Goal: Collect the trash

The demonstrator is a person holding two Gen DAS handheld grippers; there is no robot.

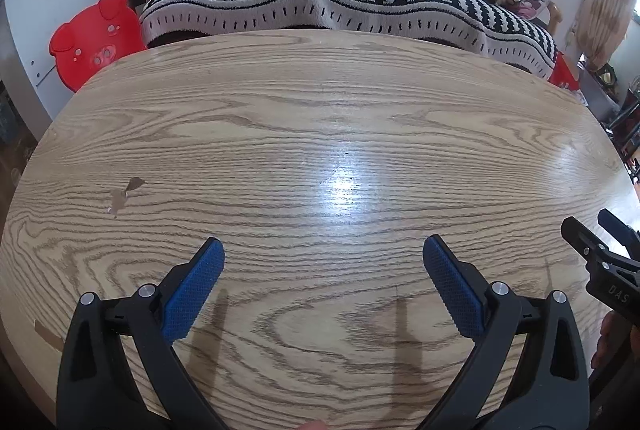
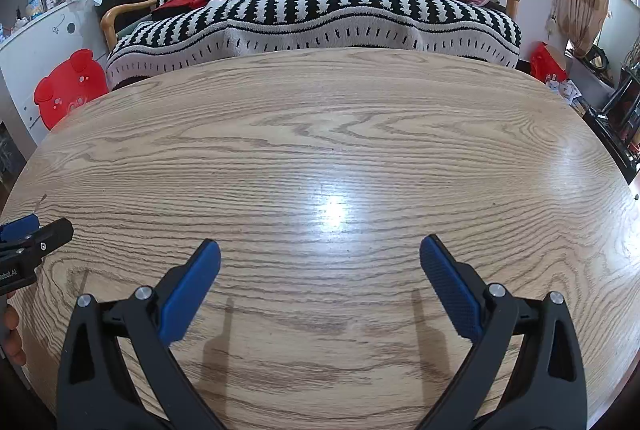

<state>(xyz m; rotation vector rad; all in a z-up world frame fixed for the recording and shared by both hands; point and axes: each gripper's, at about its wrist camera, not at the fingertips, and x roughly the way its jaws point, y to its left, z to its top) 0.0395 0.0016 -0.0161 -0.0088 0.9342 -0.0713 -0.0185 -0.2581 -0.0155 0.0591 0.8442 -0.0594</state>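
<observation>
Two grippers hang over the table (image 1: 320, 101), side by side and near its front edge, and neither has anything in it: the left gripper (image 1: 323, 262) has its jaws spread wide with bare wood between the blue pads (image 1: 192, 290), and the right gripper (image 2: 320, 264) stands the same, released and empty. I find no trash on the tabletop in either view; what shows on the wood to my left is a pair of brown chipped patches (image 1: 126, 194), which I read as damage to the veneer and not litter, though I cannot be sure from here. Beyond the far edge sits a sofa (image 2: 312, 13) under a striped throw, with a red stool (image 1: 94, 39) to the left. I judge this to be either the search step or the end of the job. My next move calls for sweeping the cameras wider to hunt for anything left.
</observation>
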